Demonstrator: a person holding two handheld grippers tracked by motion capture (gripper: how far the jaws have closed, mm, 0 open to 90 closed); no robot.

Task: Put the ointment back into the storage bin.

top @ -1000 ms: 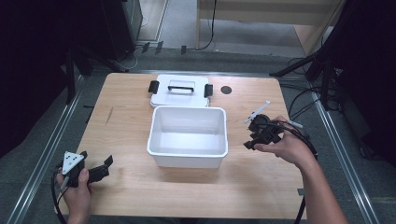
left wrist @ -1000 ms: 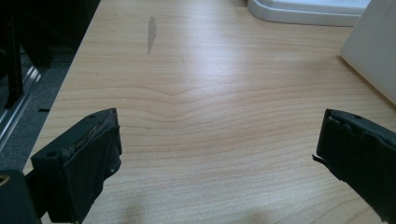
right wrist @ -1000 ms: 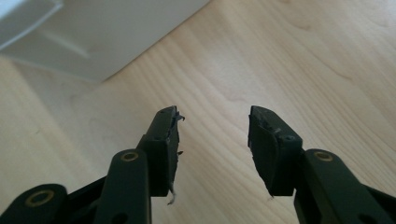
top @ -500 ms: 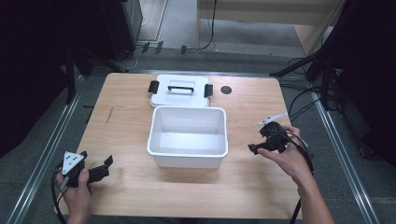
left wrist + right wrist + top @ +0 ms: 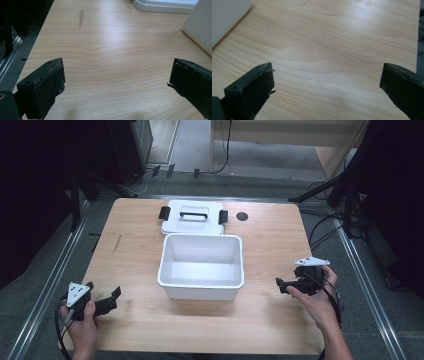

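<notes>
Between both tools (image 5: 107, 301), the tub (image 5: 201, 287)

High view steeply down over whole table (image 5: 280, 320); both gripper views close, low, sharing its wood.

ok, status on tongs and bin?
Left tongs open, empty, low over table. Right tongs just opened, nothing between. Bin empty, lid off behind it. Nothing in the way.
</notes>
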